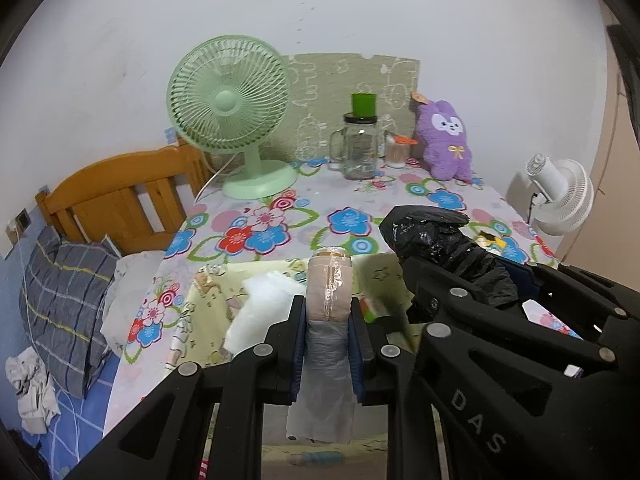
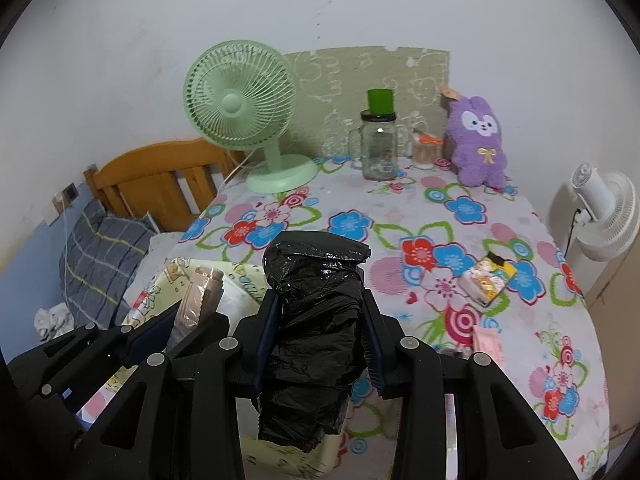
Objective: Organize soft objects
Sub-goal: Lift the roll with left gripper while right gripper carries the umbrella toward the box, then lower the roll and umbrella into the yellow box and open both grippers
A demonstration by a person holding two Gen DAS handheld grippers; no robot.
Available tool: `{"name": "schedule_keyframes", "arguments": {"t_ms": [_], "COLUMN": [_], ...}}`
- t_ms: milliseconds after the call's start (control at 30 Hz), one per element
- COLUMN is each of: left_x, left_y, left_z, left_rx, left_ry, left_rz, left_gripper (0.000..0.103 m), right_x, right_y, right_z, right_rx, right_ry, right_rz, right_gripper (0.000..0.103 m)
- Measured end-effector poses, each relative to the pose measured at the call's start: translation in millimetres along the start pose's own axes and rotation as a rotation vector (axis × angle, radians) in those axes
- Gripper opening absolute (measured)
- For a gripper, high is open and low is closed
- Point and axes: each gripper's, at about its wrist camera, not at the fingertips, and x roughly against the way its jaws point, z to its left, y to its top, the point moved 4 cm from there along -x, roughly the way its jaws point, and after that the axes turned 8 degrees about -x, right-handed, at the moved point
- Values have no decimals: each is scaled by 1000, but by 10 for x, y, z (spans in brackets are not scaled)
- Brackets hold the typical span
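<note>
While clamped between both pads, a beige-and-grey bag roll (image 1: 329,312) sits in the left tool (image 1: 327,316) over a yellow fabric bin (image 1: 208,308); right tool (image 2: 318,312) grips black bag roll (image 2: 316,304) above floral bench (image 2: 440,216)

Even, soft indoor light, no hard shadows on the white wall (image 1: 360,8). Strong fisheye bend plus black vignette in the corners, both views. Green fan (image 2: 240,96) sharp; near the fan, a small glare spot on the glass jar (image 2: 379,148). Gripper arms up close look slightly soft.
</note>
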Motion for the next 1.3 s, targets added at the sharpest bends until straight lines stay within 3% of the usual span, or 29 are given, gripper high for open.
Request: {"name": "schedule_keyframes", "arguments": {"t_ms": [400,533,867,1100,1233,1300], "left_x": [-248,-340,-427,-425,-407,-382], "left_y": [-59,-107,-187,-227,-246,-249], "left_z": [282,356,445,455,451,443], "left_rx": [32,43,61,61,63,75], "left_ry": [27,25,13,22,35,17], "left_rz": [35,59,85,95,98,91], "left_gripper": [19,35,48,52,57,63], "right_x": [-288,-396,-593,-653,-635,-597], "right_y": [-20,-38,-97,-131,-145,-151], "right_z": [226,300,431,457,455,451], "right_rx": [14,43,74,74,92,96], "right_ry": [27,32,81,110,93,102], "right_rz": [36,50,91,129,122,113], "right_gripper": [42,42,42,46,53,71]}}
